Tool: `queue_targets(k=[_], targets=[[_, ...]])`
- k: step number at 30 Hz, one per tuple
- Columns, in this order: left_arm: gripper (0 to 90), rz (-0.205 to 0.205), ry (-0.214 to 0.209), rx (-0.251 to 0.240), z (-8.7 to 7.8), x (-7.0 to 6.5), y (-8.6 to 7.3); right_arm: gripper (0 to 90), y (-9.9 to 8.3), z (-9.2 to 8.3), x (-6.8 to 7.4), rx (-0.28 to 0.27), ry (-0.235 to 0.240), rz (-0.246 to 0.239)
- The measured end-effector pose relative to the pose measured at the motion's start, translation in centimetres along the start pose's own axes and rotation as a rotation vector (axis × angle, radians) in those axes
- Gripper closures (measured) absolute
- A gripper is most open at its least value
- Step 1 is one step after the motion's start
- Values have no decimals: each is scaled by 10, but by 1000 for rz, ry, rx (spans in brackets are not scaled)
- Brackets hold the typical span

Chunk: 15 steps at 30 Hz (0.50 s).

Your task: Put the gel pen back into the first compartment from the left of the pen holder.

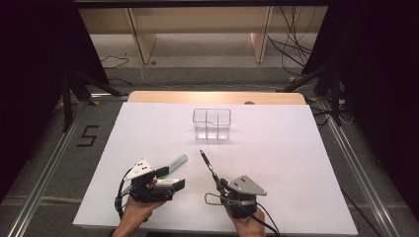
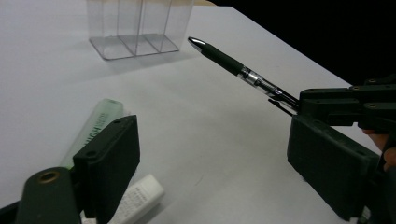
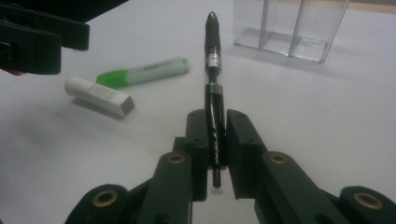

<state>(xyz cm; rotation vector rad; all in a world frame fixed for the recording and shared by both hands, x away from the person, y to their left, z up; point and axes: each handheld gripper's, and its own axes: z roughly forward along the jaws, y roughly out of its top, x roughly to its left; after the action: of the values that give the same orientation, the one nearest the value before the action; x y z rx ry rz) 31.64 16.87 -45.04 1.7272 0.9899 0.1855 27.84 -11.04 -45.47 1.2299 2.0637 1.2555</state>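
nearest the person, the right gripper (image 1: pixel 221 186) has its jaws clenched on the rear end of a slim black pen with a rubber grip and chrome tip (image 3: pixel 213 60). the pen sticks out ahead of the jaws, off the bench, tip toward the far side. the left gripper (image 1: pixel 179 183) sits low at the near left with its jaws released; nothing lies between them in the left gripper view.

just beside the left gripper lie two loose items: a small white rectangular eraser in a paper sleeve (image 3: pixel 99 96) and, slightly farther, a pale green plastic highlighter with a brighter green cap (image 3: pixel 143 72), both flat on the white matte bench (image 1: pixel 276 163).

farther off, near the middle of the bench, stands a clear hard-plastic organiser box with upright partitions (image 1: pixel 212 123), empty as far as can be seen.

judgement: the step in hand is the carry of the pen toward the organiser, pick-up complete. the next move calls for bringing the pen over one compartment, tilting it upright, lowering the tip between the thin walls, then releasing. the smooth barrel may pivot in the grip; the light box may shift if struck.
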Motion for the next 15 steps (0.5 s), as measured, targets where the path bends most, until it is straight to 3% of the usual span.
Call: queue_targets(k=[11,15], targets=[[173,-95,-82,-7,11,-10,13,805,1,-10,3,-68,12,-48],[175,-156,-116,-14,14,-11,20,805,1,-13,6,-99,12,-70]])
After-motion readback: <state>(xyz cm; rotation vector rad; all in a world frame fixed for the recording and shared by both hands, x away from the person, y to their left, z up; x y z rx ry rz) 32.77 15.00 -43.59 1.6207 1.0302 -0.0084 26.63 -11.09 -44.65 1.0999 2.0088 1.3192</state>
